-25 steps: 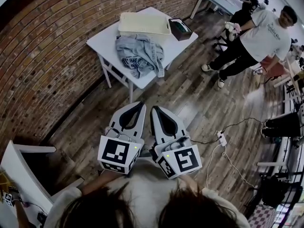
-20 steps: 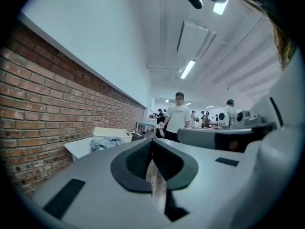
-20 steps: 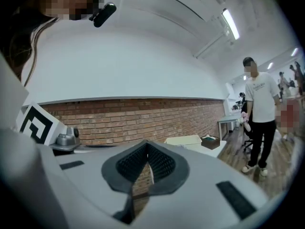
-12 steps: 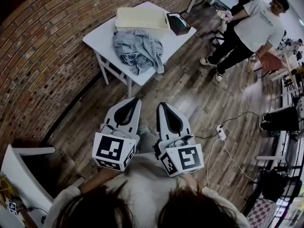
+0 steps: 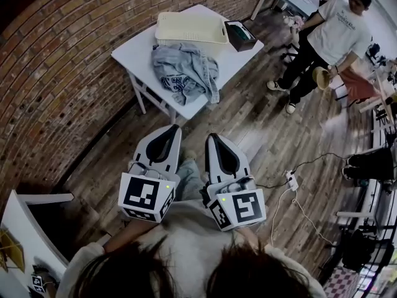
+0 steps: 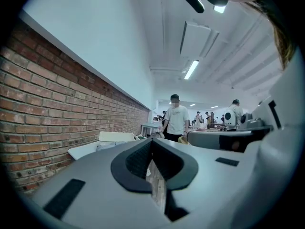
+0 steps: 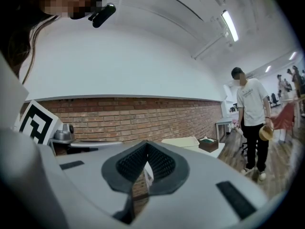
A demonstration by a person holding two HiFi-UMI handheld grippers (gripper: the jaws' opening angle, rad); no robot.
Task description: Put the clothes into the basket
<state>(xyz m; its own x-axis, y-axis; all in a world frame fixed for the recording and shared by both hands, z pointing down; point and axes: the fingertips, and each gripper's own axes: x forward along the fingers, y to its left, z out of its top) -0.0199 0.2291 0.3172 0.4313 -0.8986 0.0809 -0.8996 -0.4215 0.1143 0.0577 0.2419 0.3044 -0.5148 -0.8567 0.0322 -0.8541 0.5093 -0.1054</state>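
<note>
Brick wall backs the worktop (image 5: pixel 133 53), where we find the clothes (image 5: pixel 186 72) heaped beside the basket (image 5: pixel 189 28). Left gripper (image 5: pixel 175 129) and right gripper (image 5: pixel 211 138), fingers closed on nothing, stand short of that worktop, left nearer.

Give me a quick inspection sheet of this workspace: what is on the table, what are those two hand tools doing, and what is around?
Surface: white table beside the brick wall, on a wooden floor.
Job's things: grey clothes heaped on the table, hanging over its near edge; cream basket behind them, no clothes in it.
Clutter: small dark box beside the basket.
Grippers: left gripper and right gripper both shut, empty, side by side, short of the table.
Cables: power strip with cords on the floor, right.
Surroundings: a person stands beyond the table.
</note>
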